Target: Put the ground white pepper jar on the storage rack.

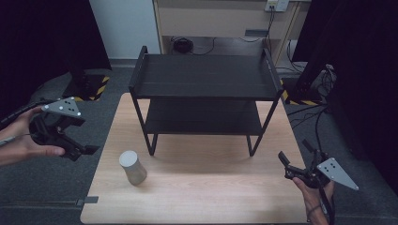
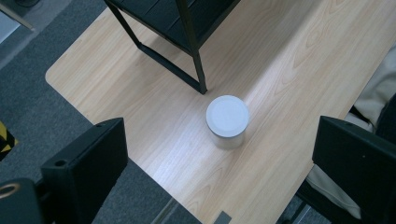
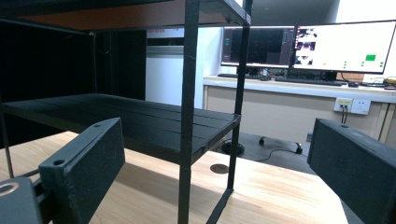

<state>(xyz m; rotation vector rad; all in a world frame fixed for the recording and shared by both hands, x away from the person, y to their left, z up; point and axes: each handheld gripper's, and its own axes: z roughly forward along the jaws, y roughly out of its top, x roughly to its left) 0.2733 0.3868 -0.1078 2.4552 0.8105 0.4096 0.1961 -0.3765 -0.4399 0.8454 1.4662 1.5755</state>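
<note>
- Left gripper [image 1: 82,140] held off the table's left edge, above the grey floor; jaws spread wide, nothing between them.
- Left gripper view: its two black fingers [image 2: 88,163] stand far apart at bottom corners, canister framed in the gap between them but farther out and lower, no contact.
- Canister [image 1: 132,167]: short upright cylinder, flat pale white-grey lid, body slightly darker grey, plain, no label readable. Lid looks round and seated flat on top [image 2: 227,115].
- Canister stands on the light wood table [image 1: 197,197], front-left area, ahead of and to the right of the left fingers in the high view, well apart from them.
- Canister sits just beside the shelf's front-left leg, not touching it.
- Right gripper [image 1: 287,165] near the table's front-right corner, held in a hand [image 1: 314,197]; canister is far off to its left, well apart.
- Right gripper view: its fingers [image 3: 84,172] wide apart, empty, pointing level at the shelf's lower tier and a front leg.
- Black two-tier metal shelf [image 1: 204,75] stands at the table's back half, beyond both grippers and beyond the canister; both tiers bare.
- Farther back past the right fingers: desk with two monitors [image 3: 345,46], lit, and a wall socket.
</note>
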